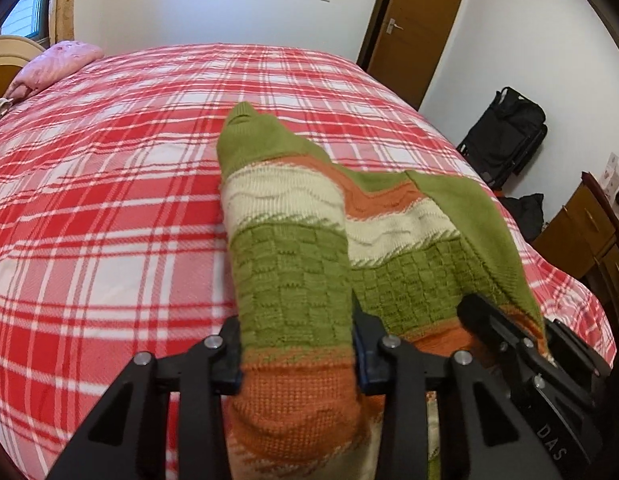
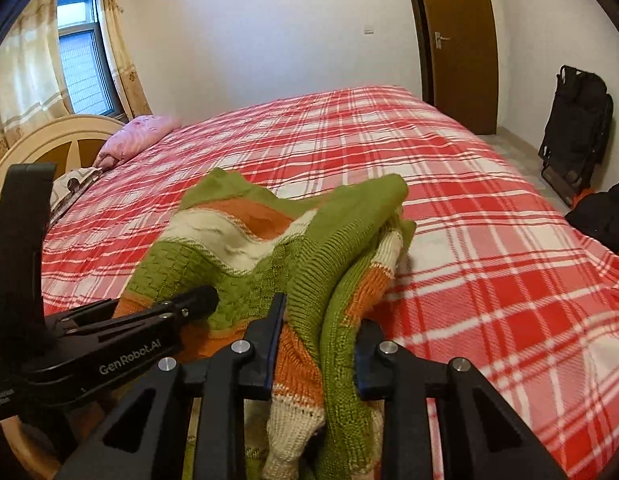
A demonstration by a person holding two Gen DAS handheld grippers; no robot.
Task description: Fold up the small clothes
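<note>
A small knitted sweater (image 1: 309, 248) in green, cream and orange stripes lies on the red plaid bed, near its front edge. My left gripper (image 1: 295, 344) is shut on the sweater's near part, with thick knit bunched between its fingers. My right gripper (image 2: 319, 344) is shut on the sweater (image 2: 245, 240) at its right side, where a green sleeve folds over. The right gripper also shows in the left wrist view (image 1: 509, 332), close beside the left one. The left gripper also shows in the right wrist view (image 2: 197, 300) at the left.
The red and white plaid bed (image 1: 129, 200) spreads out ahead. A pink pillow (image 2: 137, 140) and a cream headboard (image 2: 49, 140) are at the far left. A brown door (image 2: 461, 40), a black bag (image 2: 577, 120) and a wooden cabinet (image 1: 581, 232) stand to the right.
</note>
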